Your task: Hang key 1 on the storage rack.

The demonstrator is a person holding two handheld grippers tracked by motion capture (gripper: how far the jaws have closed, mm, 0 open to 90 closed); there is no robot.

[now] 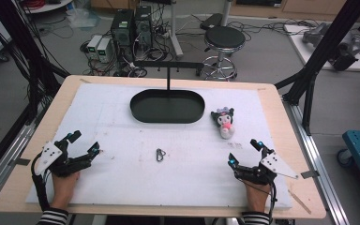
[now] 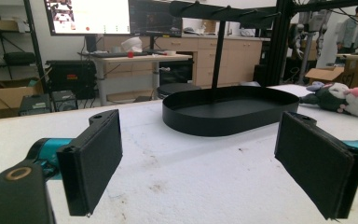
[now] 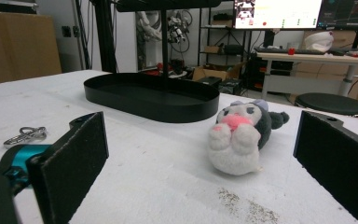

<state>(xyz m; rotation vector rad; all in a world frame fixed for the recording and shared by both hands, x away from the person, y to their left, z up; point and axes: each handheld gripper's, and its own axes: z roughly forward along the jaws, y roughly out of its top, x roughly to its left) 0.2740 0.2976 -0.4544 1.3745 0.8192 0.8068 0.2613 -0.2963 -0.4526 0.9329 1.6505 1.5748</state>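
Resting at the lower edge of the high view, the left gripper (image 1: 84,143) and the right gripper (image 1: 245,151) sit on the desk (image 1: 23,154) with their fingers spread wide apart and nothing between them. The plush toy (image 1: 224,123) lies just beyond the right gripper, toward the upper right of the white pad (image 1: 122,131), apart from both fingers. In the right gripper view the plush toy (image 3: 242,137) shows ahead between the two fingers (image 3: 70,163), lying on its side, its white belly and pink patch toward the camera. A metal carabiner (image 1: 160,154) lies mid-pad between the grippers; the right gripper view catches it at the left edge (image 3: 25,135). Farther off stands the black oval tray (image 1: 143,112), which sits centre frame in the left gripper view (image 2: 200,126), the plush toy (image 2: 342,98) at far right.
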